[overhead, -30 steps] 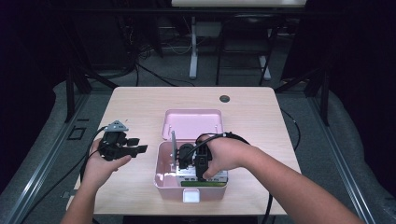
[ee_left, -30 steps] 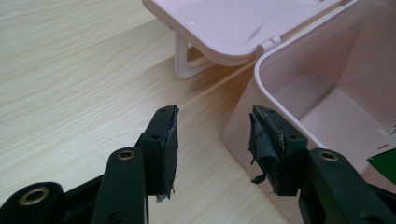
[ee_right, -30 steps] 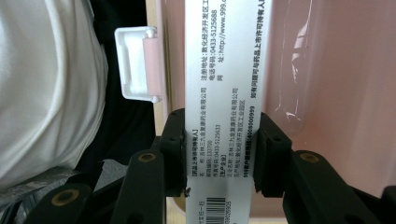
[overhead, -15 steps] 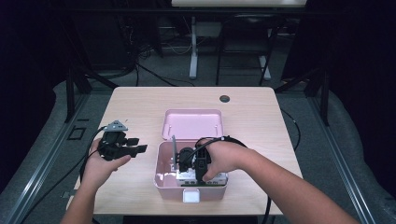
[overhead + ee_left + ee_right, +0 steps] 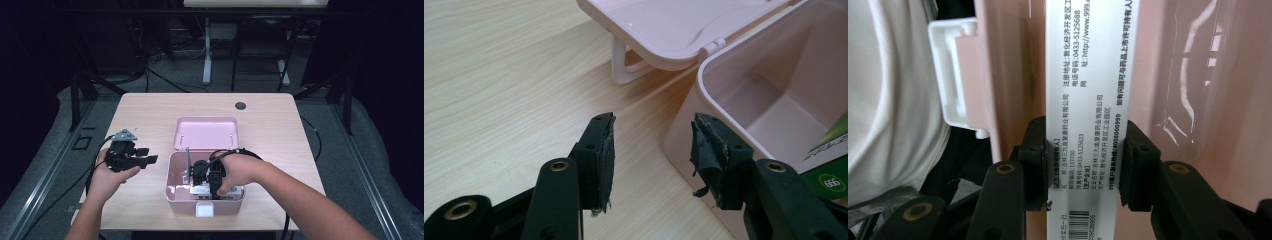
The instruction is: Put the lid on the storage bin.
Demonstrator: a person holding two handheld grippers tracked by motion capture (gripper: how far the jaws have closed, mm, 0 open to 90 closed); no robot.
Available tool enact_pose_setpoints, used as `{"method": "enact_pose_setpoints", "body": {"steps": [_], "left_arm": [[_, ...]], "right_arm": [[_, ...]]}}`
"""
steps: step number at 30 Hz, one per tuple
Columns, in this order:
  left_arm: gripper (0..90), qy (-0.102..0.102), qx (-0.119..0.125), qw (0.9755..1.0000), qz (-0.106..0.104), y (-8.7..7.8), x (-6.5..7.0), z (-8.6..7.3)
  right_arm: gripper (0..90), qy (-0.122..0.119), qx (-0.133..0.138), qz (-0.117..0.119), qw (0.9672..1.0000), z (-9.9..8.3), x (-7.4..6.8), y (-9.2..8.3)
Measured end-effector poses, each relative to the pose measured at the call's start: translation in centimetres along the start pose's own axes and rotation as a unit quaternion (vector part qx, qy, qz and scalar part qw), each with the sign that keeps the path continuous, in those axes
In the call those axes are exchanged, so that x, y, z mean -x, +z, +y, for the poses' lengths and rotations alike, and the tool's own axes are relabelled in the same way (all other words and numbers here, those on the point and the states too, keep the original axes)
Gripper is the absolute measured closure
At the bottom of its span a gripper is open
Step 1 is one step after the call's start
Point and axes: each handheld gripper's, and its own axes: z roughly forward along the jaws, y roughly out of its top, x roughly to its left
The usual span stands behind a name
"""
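An open pink box (image 5: pixel 170 185) stands near the table's front edge, its lid (image 5: pixel 206 132) laid back behind it. My right gripper (image 5: pixel 212 182) reaches down inside the box, shut on a white printed carton (image 5: pixel 200 190). In the right gripper view the pads of that gripper (image 5: pixel 1083 160) press both narrow sides of the carton (image 5: pixel 1083 75), with the pink wall (image 5: pixel 1193 75) beside it. My left gripper (image 5: pixel 146 155) hovers left of the box, open and empty. Past the left gripper's (image 5: pixel 651 150) jaws I see the box corner (image 5: pixel 684 130), the lid (image 5: pixel 664 25) and a green-and-white carton (image 5: pixel 829 165) inside.
A white latch (image 5: pixel 204 210) sits on the box's front wall. A thin grey upright piece (image 5: pixel 187 160) stands inside the box at its left. A small dark round disc (image 5: pixel 240 105) lies near the table's far edge. Bare tabletop (image 5: pixel 145 115) surrounds the box.
My right gripper has sunk a little deeper into the pink box with the white carton. The left gripper has stayed where it was.
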Motion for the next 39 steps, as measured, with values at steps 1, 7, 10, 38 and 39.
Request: {"method": "enact_pose_setpoints", "body": {"steps": [1, 7, 10, 38, 39], "left_arm": [[51.4, 0.000, 0.000, 1.0000, 0.000, 0.0, 0.0, 0.0], [51.4, -0.001, 0.000, 1.0000, 0.000, 0.0, 0.0, 0.0], [51.4, 0.000, 0.000, 1.0000, 0.001, 0.1, 0.0, 0.0], [51.4, -0.001, 0.002, 1.0000, 0.000, 0.0, 0.0, 0.0], [51.3, -0.002, 0.001, 1.0000, 0.000, 0.0, 0.0, 0.0]], "right_arm": [[61.8, -0.001, 0.000, 0.000, 1.0000, 0.0, 0.1, 0.1], [61.7, 0.004, -0.001, 0.000, 1.0000, -0.1, 0.2, 0.9], [61.7, 0.001, -0.002, 0.002, 1.0000, -0.1, 0.3, 1.3], [60.6, 0.009, -0.003, 0.008, 0.9999, 0.1, 0.6, 2.8], [60.1, 0.009, -0.002, 0.008, 0.9999, 0.1, 0.6, 2.8]]}}
